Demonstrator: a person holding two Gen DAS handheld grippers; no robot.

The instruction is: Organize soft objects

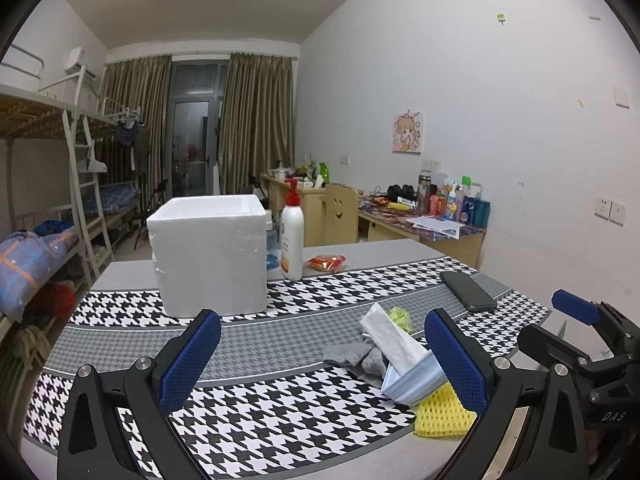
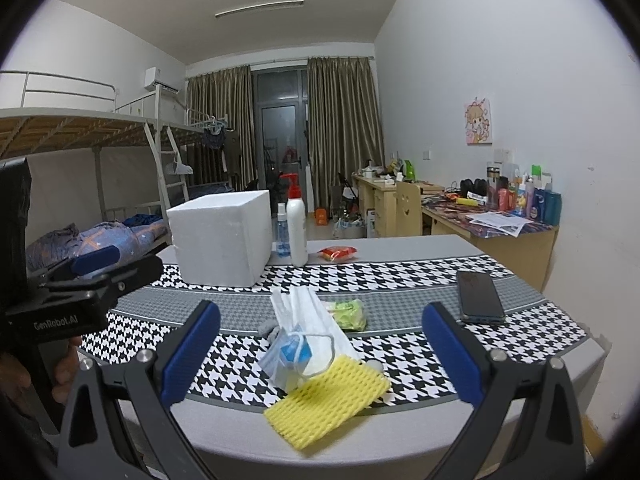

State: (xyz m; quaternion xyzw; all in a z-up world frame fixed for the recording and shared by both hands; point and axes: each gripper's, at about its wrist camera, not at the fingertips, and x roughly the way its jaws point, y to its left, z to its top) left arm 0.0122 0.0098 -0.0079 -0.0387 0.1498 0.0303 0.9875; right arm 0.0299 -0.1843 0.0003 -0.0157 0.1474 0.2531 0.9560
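both grippers spread wide, nothing held. left gripper (image 1: 322, 354) hovers low centre, the soft pile of face masks (image 1: 394, 344) against its right finger. right gripper (image 2: 320, 350) frames the masks and yellow foam net (image 2: 326, 402), foam box (image 2: 222, 236) upper left.

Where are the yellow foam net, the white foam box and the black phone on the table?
yellow foam net (image 2: 326, 402): right wrist view, middle of its mesh face.
white foam box (image 1: 210, 258): left wrist view, centre of its front wall.
black phone (image 2: 479, 296): right wrist view, middle of its dark screen.
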